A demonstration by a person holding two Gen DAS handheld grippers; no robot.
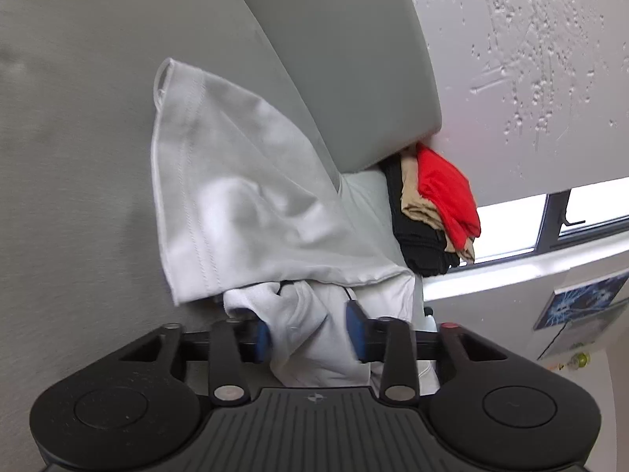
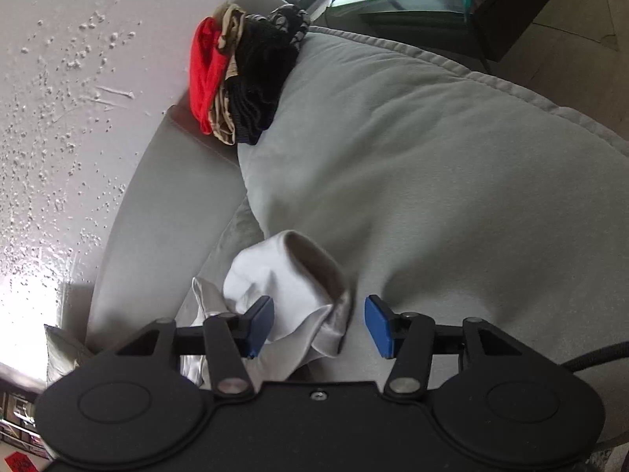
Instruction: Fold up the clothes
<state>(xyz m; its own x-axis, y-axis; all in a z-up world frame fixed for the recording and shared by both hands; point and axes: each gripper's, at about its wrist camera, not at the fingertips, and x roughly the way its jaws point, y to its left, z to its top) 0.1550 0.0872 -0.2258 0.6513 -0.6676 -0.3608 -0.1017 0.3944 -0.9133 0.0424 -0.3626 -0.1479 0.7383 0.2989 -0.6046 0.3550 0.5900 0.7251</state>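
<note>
Left hand-held gripper with white shirt bunched between its pads, whether clamped unclear, right hand-held gripper apart beside the shirt, shirt on grey sofa, beyond it folded pile by the wall

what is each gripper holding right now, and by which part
Left gripper: a bunched fold of the white garment at its near edge. Right gripper: nothing; cloth lies between open jaws.
</note>
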